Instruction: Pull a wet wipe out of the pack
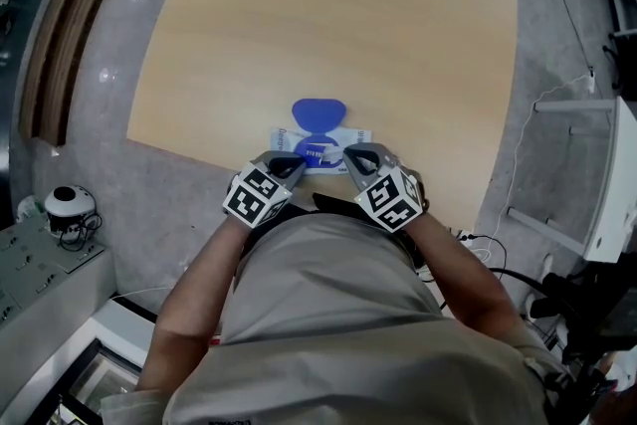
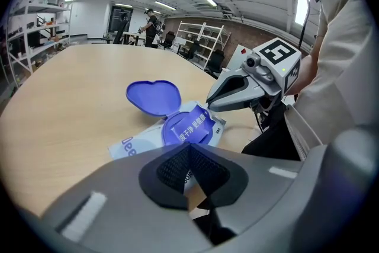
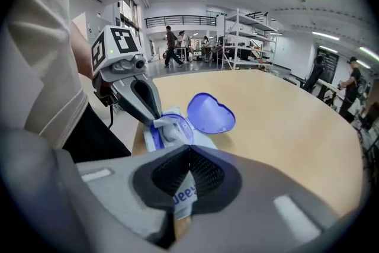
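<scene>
Pack (image 1: 353,136) with lid (image 1: 318,113) flipped open lies at the counter's (image 1: 328,25) near edge, the left gripper (image 1: 296,162) with jaws pinching a flap (image 2: 192,127) at its mouth, likely the wipe, the right gripper (image 1: 353,157) clenched empty beside it; next, seemingly, a steady upward pull.

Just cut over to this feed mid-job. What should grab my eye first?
The wet wipe pack lies at the near edge of the table, with its blue lid flipped open. The left gripper and right gripper flank it, each with jaws together. The left one's tip sits at the opening, where what looks like a bit of white wipe shows.
</scene>
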`<control>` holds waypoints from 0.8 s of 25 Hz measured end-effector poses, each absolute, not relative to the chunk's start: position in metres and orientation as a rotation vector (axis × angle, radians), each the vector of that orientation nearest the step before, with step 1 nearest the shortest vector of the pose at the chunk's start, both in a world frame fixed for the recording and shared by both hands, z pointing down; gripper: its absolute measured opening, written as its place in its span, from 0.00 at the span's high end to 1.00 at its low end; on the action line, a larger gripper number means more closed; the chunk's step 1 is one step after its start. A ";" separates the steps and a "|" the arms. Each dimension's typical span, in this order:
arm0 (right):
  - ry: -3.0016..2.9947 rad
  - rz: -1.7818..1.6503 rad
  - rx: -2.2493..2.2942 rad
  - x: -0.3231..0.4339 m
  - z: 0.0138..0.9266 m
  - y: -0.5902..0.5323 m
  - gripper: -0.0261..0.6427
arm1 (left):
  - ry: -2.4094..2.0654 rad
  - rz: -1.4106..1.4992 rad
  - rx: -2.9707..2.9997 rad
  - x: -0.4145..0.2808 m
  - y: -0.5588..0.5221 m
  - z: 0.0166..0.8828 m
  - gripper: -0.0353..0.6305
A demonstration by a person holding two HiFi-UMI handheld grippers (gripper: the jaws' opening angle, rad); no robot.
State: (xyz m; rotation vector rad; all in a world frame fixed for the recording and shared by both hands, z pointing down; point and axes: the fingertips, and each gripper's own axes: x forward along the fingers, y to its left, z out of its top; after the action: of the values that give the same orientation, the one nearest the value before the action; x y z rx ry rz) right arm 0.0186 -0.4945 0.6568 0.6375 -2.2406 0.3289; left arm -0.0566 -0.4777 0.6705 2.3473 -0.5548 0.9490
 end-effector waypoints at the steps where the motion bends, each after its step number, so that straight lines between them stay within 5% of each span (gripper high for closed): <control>1: -2.241 0.330 0.647 0.020 0.654 -0.495 0.96 | -0.556 0.948 2.348 -0.057 -0.478 0.671 0.94; 20: -2.312 0.298 0.821 0.043 0.588 -0.515 0.96 | -0.580 0.933 2.359 -0.057 -0.476 0.669 0.94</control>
State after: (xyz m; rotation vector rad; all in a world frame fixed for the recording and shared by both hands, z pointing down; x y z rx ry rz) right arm 0.0425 -0.5154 0.5883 0.8207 -2.3120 0.2979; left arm -0.0568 -0.4756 0.6689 2.3590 -0.5803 0.9332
